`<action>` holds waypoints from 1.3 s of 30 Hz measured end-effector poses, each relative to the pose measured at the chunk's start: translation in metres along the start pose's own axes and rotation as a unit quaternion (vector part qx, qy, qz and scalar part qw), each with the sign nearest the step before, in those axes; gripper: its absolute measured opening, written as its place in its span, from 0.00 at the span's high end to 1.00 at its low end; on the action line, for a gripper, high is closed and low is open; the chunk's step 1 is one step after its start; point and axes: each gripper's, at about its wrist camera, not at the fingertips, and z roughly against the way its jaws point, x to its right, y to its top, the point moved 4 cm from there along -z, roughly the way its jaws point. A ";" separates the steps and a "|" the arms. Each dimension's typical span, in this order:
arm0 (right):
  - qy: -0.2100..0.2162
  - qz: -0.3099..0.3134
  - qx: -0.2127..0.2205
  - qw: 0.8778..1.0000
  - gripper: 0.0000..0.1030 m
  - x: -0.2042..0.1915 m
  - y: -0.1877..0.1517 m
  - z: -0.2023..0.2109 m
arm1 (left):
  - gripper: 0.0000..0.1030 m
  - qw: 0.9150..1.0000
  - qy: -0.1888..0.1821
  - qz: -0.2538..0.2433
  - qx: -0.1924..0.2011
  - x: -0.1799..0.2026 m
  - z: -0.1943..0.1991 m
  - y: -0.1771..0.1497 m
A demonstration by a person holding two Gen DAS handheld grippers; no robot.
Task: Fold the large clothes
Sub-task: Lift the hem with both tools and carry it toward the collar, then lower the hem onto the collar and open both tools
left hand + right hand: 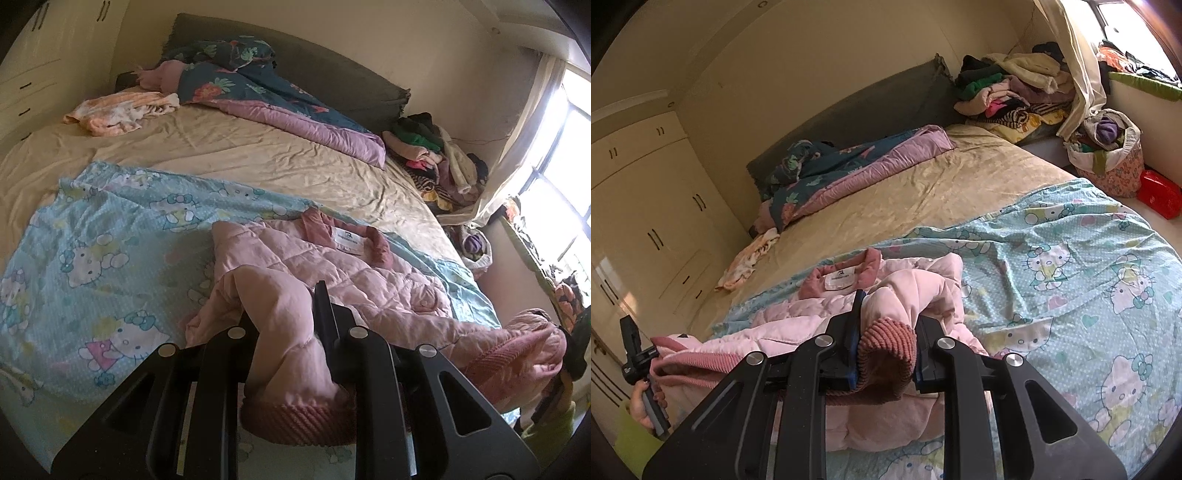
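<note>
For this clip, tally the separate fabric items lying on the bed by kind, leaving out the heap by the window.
Jackets: 1, pink jacket
Sheets spread under it: 1, cartoon sheet
Quilts: 1, floral quilt
Small crumpled cloths: 1, peach cloth
Total: 4

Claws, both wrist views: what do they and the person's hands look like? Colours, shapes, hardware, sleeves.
Left claw: matte black linkage arms with triangular cut-outs, round silver pivot pins, flat black fingers. Right claw: the same black frame and silver pins, but with blue pads on the fingers. No cables visible. In the right wrist view, a hand grips the other tool's dark handle, with a yellow-green sleeve below it.
</note>
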 end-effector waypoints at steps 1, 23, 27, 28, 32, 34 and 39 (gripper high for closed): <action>0.001 -0.005 -0.002 1.000 0.81 0.002 0.002 -0.004 | 0.87 1.000 0.002 0.000 0.000 0.000 -0.002 0.001; 0.093 -0.127 -0.070 0.985 0.32 0.043 0.018 -0.070 | 0.88 1.000 0.006 -0.006 -0.017 0.005 -0.049 0.021; 0.087 -0.106 -0.057 0.989 0.23 0.037 0.023 -0.067 | 0.88 1.000 0.005 -0.009 -0.022 0.006 -0.055 0.019; 0.086 -0.100 -0.055 0.990 0.22 0.035 0.023 -0.067 | 0.88 1.000 0.005 -0.010 -0.024 0.007 -0.057 0.019; 0.073 -0.073 -0.036 0.994 0.17 0.030 0.021 -0.063 | 0.86 1.000 0.003 -0.013 -0.028 0.009 -0.063 0.018; 0.062 -0.054 -0.023 0.996 0.14 0.029 0.019 -0.060 | 0.85 0.999 0.003 -0.013 -0.031 0.010 -0.067 0.017; -0.008 0.005 -0.015 1.000 0.05 0.032 0.003 -0.060 | 0.83 0.999 0.007 -0.009 -0.036 0.006 -0.076 0.014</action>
